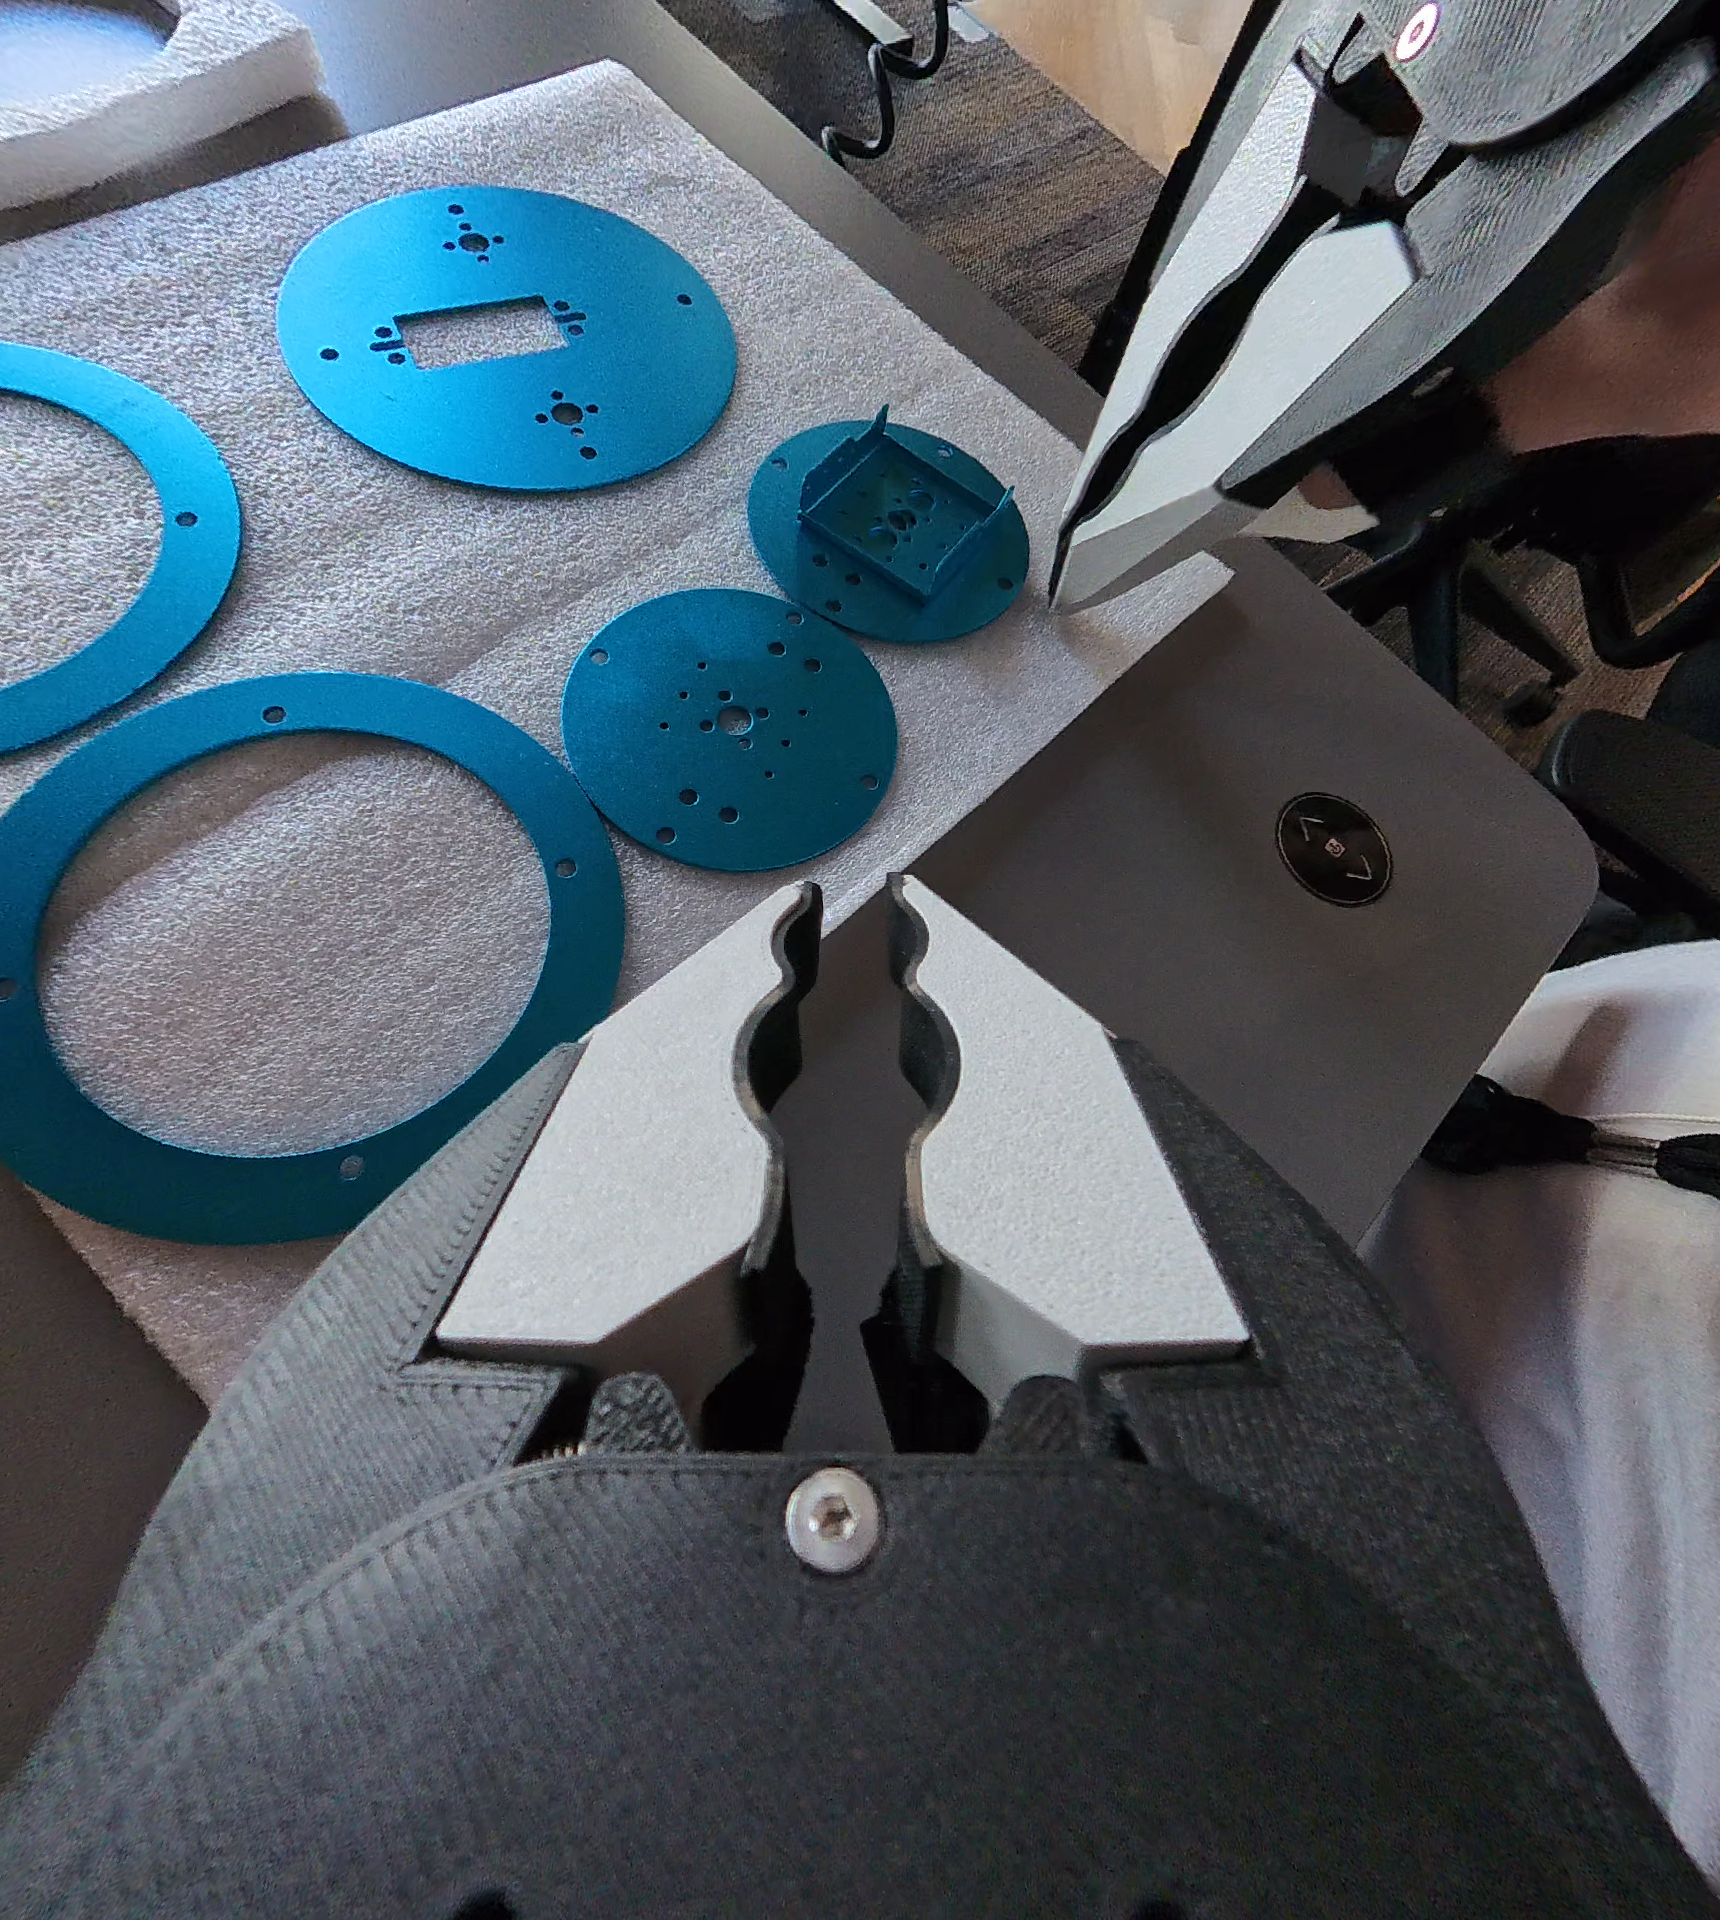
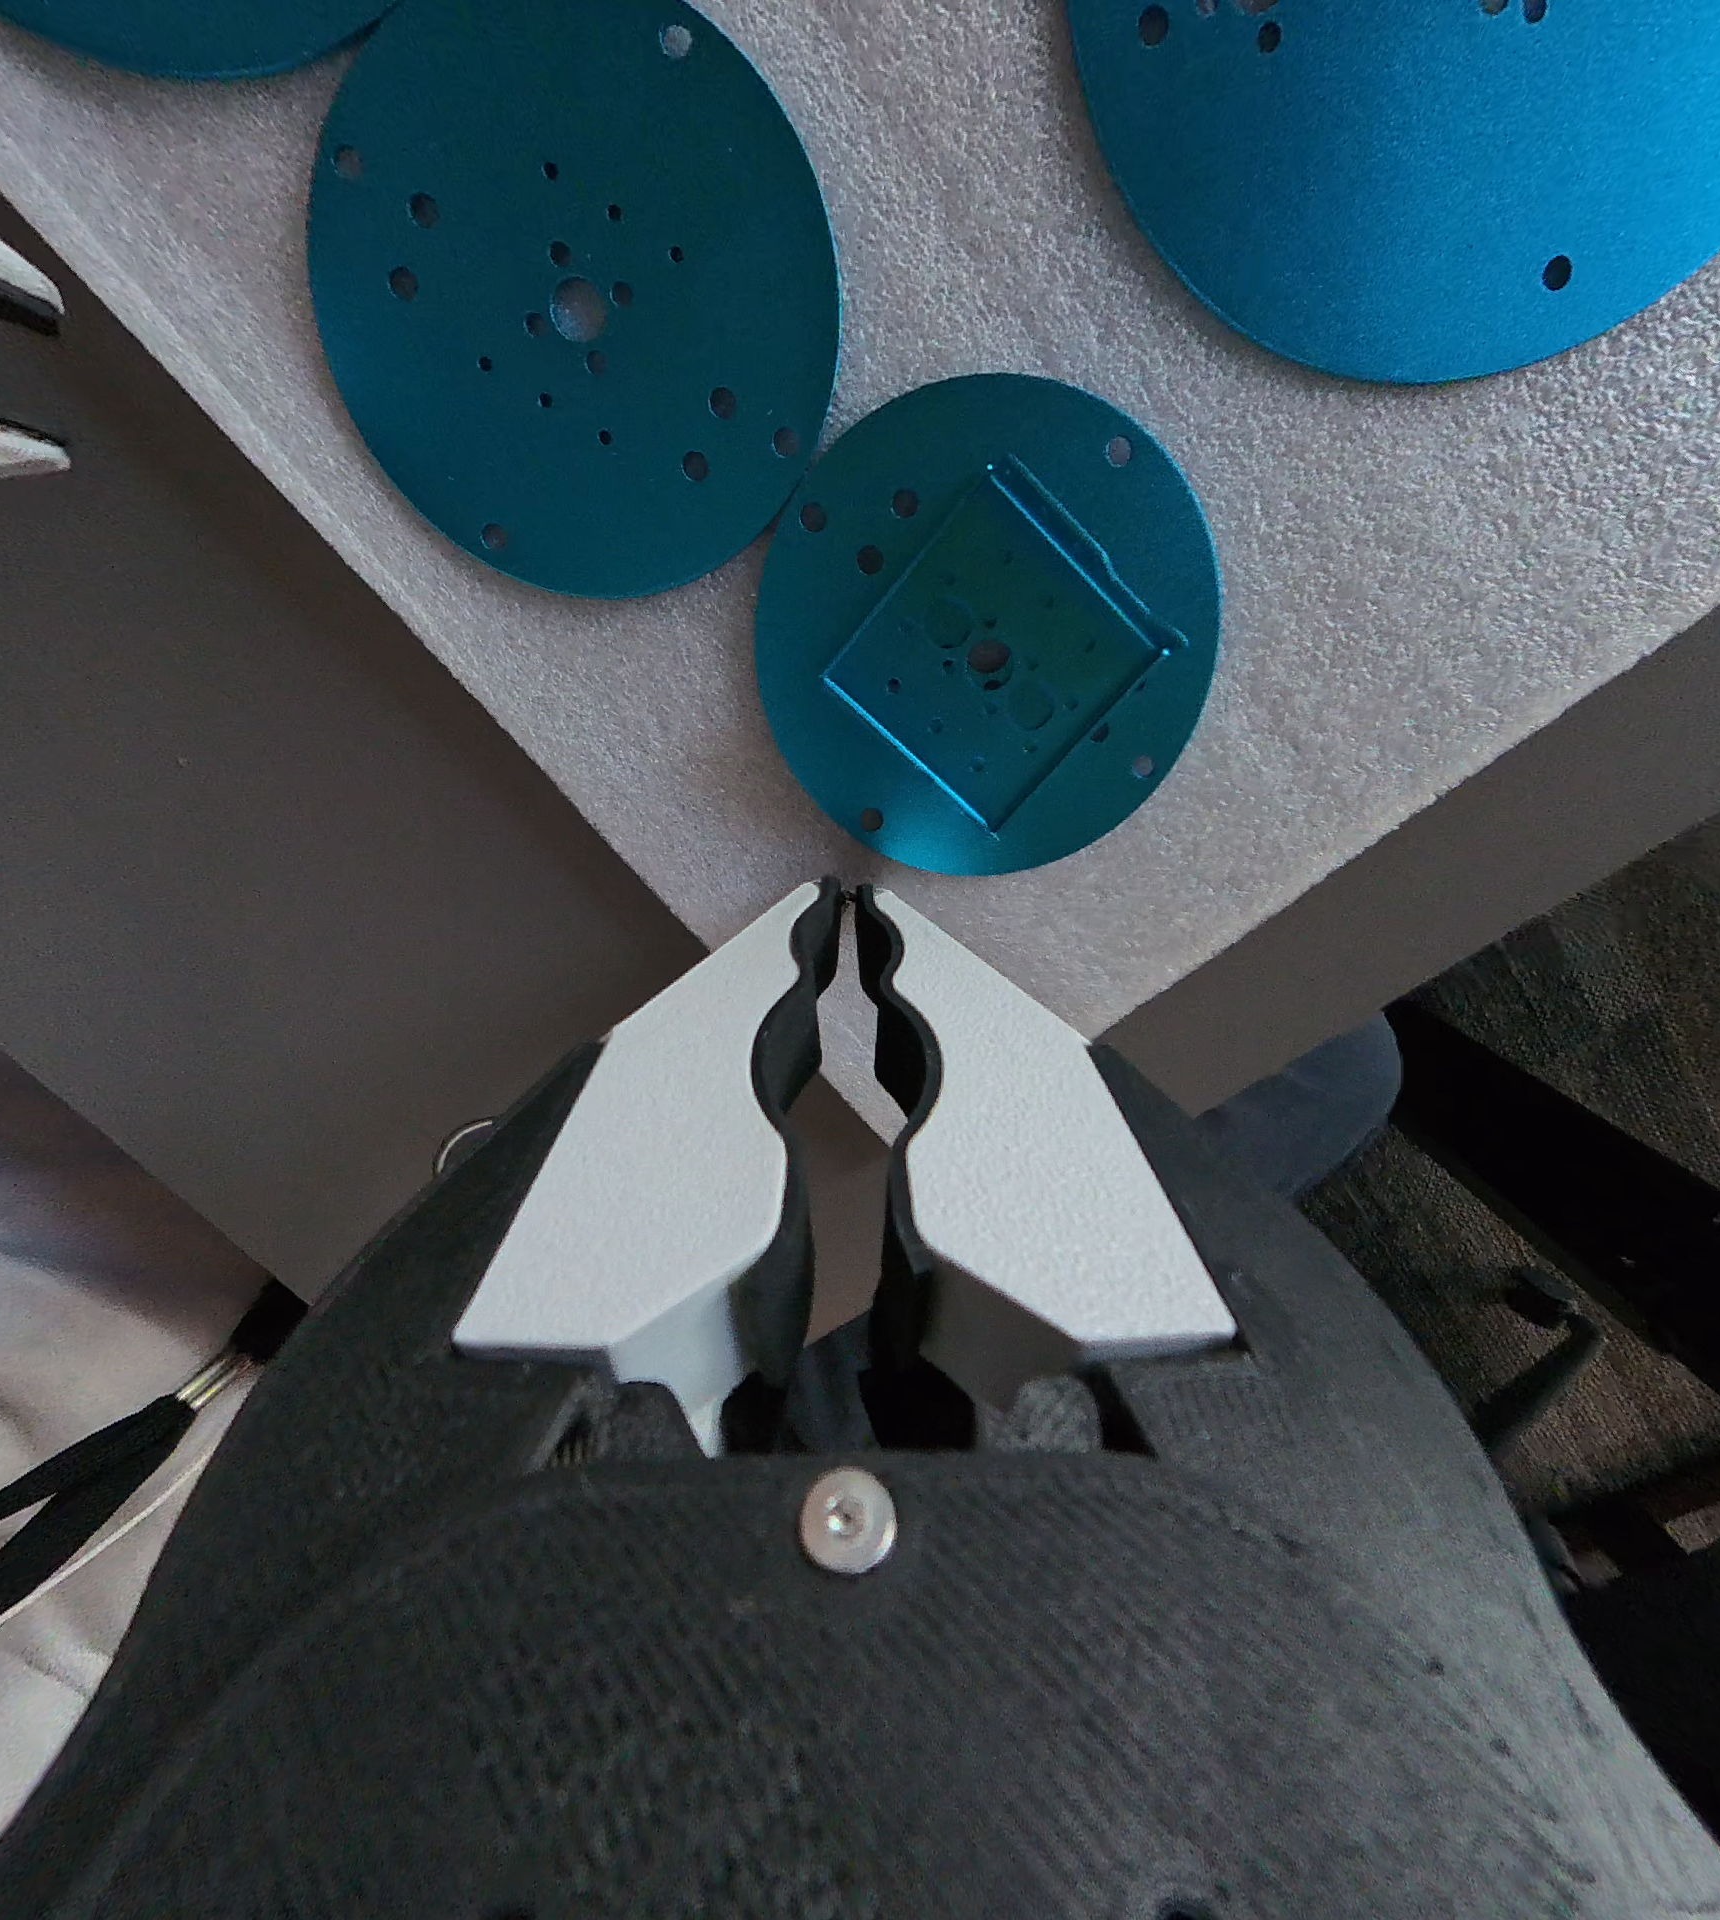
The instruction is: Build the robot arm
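The small blue disc [image 2: 986,623] carrying a square bracket [image 2: 1001,649] is lying on the foam sheet [image 2: 1355,582], just beyond the right gripper [image 2: 841,896], whose tips are almost touching and holding nothing. The left gripper [image 1: 853,894] is hovering a little apart, empty. The disc is looking thin, stiff and light; its rim seems best for gripping. Three discs and two rings [image 1: 274,956] are lying there.

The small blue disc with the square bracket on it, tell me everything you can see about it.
The small blue round metal-looking disc lies flat on the grey foam sheet, holes along its rim. A blue square bracket with upturned side walls and a drilled floor sits on it. The right gripper, nearly shut, is just off its edge.
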